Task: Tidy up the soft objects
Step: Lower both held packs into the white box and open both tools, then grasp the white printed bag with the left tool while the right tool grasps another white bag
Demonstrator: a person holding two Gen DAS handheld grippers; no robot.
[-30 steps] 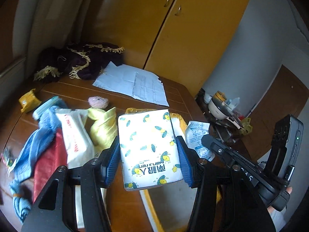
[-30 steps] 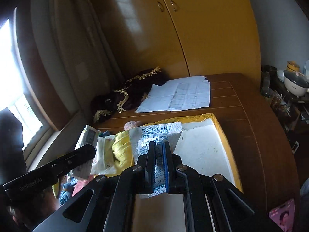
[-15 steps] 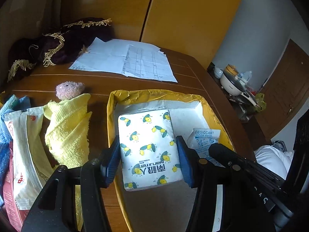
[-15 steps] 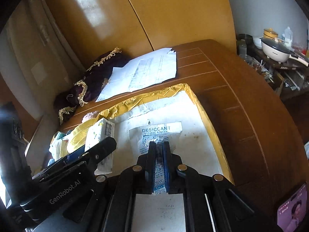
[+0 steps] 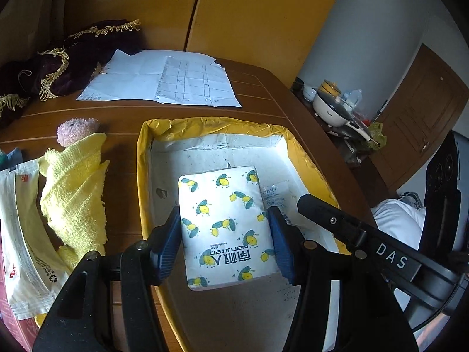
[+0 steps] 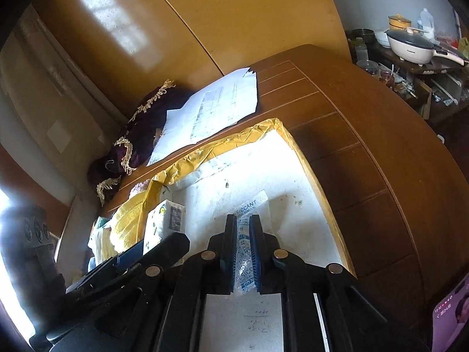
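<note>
While the left tool [image 5: 224, 234] clamps a lemon-print tissue pack [image 5: 225, 226] over the yellow-rimmed tray [image 5: 140, 158] on the counter [image 5: 123, 117], the right tool [image 6: 242, 246] pinches a desiccant sachet [image 6: 244, 205] just right of it.

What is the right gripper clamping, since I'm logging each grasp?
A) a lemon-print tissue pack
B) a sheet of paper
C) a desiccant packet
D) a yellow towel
C: in the right wrist view the right gripper has its fingers closed on the clear desiccant packet over the yellow-rimmed box; the tissue pack sits in the left gripper.
</note>
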